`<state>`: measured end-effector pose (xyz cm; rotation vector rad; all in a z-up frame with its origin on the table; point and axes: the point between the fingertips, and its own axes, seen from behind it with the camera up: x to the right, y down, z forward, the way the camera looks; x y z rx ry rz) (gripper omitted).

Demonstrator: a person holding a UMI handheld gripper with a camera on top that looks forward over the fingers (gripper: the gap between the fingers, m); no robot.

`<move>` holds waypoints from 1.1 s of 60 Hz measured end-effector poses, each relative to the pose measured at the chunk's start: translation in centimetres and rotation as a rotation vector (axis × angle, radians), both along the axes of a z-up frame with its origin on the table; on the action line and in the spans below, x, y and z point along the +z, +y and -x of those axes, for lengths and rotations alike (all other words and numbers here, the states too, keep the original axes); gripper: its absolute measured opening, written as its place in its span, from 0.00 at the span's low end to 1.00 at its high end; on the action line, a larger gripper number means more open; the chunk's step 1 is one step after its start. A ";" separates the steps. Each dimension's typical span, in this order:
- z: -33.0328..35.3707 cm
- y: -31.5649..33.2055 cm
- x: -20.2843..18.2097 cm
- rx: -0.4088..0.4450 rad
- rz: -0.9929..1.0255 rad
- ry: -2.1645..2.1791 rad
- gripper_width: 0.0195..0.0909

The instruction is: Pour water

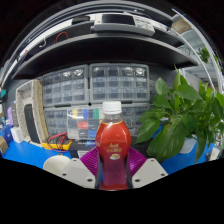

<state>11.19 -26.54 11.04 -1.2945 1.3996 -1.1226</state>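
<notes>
A plastic bottle [113, 145] with a white cap, red liquid and a red label stands upright between the fingers of my gripper [113, 168]. Both purple pads [92, 162] press against the bottle's sides, so the gripper is shut on it. The bottle's base is hidden below the fingers. No cup or other vessel shows in this view.
Beyond the bottle stands a rack of clear small-parts drawers [95, 85] under a shelf. A leafy green plant [180, 110] fills the right side. A blue table surface [30, 155] with small yellow and red items [57, 143] lies to the left.
</notes>
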 end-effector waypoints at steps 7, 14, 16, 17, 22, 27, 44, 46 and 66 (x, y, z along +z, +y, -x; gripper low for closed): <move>0.0 -0.2 0.0 -0.016 -0.029 0.017 0.39; 0.9 -0.2 -0.7 -0.032 -0.053 0.054 0.78; 1.5 -0.2 -0.9 -0.042 -0.045 0.074 0.90; 1.8 -0.2 -1.0 -0.043 -0.040 0.083 0.86; 3.9 0.3 -1.1 -0.048 -0.022 0.115 0.86; 6.8 1.3 -0.8 -0.052 -0.011 0.155 0.86; 13.1 6.4 7.0 -0.069 -0.040 0.185 0.86; 13.4 7.1 7.9 -0.069 -0.042 0.182 0.86; 16.0 11.9 11.3 -0.039 0.024 0.188 0.87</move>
